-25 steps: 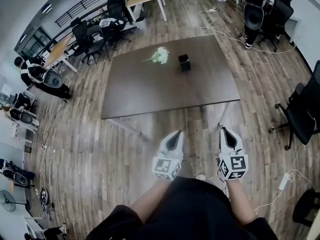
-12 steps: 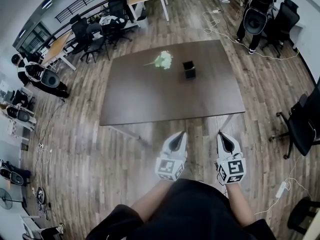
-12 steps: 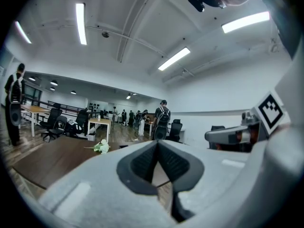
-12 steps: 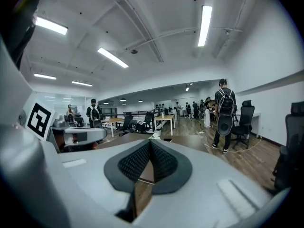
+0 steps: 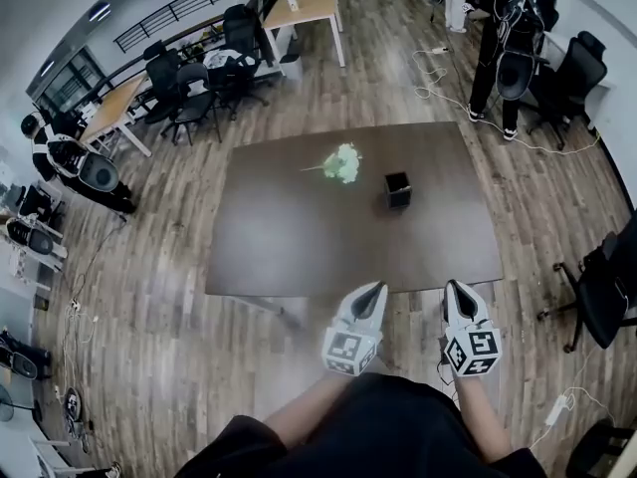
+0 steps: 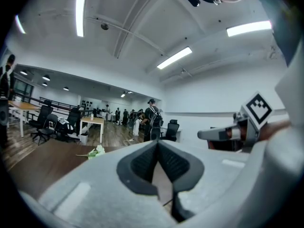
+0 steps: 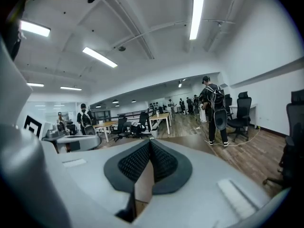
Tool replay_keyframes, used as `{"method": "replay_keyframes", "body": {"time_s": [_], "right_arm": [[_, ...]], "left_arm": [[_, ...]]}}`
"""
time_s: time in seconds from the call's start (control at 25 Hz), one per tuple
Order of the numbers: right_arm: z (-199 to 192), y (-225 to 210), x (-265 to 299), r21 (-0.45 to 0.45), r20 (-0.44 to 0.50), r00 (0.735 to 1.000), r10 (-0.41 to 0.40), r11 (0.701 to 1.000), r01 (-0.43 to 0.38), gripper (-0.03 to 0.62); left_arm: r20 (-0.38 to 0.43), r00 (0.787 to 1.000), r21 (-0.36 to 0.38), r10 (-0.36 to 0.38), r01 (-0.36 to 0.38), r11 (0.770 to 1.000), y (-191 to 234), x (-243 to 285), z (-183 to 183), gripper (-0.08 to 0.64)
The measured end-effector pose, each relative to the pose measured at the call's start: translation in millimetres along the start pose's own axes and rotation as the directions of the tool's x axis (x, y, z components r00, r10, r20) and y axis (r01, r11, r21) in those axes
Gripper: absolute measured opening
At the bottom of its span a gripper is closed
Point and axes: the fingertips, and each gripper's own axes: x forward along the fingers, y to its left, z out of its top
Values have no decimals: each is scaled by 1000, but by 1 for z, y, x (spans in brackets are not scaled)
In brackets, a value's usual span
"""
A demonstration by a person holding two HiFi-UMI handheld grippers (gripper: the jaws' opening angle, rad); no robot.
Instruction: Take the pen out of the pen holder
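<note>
The black pen holder [image 5: 397, 189] stands upright on the dark brown table [image 5: 289, 237], right of its middle. From this distance I cannot make out a pen in it. My left gripper [image 5: 375, 288] and right gripper [image 5: 455, 286] are held side by side just short of the table's near edge, both shut with nothing between the jaws. The holder is well ahead of them. In the left gripper view the shut jaws of the left gripper [image 6: 157, 144] hide the holder. The right gripper view shows the right gripper [image 7: 149, 142] with its jaws also closed.
A pale green and white bunch [image 5: 342, 162] lies on the table left of the holder, also seen as the bunch [image 6: 97, 151]. A person [image 5: 508, 43] stands beyond the table's far right corner. Office chairs [image 5: 602, 287] and floor cables [image 5: 557, 406] are at the right.
I have moved closer to the table: it and the pen holder sit lower and nearer in the head view. Both grippers stay shut, now almost at the table's near edge.
</note>
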Motion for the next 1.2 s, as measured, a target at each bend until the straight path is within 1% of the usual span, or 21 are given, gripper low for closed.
{"method": "replay_keyframes", "body": {"time_s": [0.08,0.24,0.4,0.48,0.6,0.72,0.92,1.04,1.2], "right_arm": [[9,-1,27,25,5,1000,-19,1000,19,2],[14,6,76,-5,-15,999,-45,999,45,2],[15,14,116,-2,-12,997,-80,997,80,3],[14,19,135,-19,-9,996,-89,996,89,2],[14,28,159,-73,-7,995,-96,993,96,3],[11,35,176,-82,-13,995,-97,992,96,3],[-1,31,188,-90,-59,992,-116,990,110,2],[-5,29,196,-91,-75,991,-113,990,107,2],[-7,17,210,-93,-83,991,-105,991,98,3]], "left_arm": [[-13,1000,12,-12,12,1000,20,13,4,2],[-29,999,7,-18,18,1000,65,30,9,3],[-26,999,-7,-40,40,999,104,36,9,3],[-20,999,-16,-40,40,999,123,39,7,3],[-3,999,-36,-36,35,999,151,43,7,3],[-3,999,-40,-40,39,998,173,52,3,2],[-10,999,-61,-50,49,997,190,68,-4,3],[-21,999,-75,-42,40,996,197,75,-12,3],[-45,998,-97,-46,42,994,196,95,-23,3]]}}
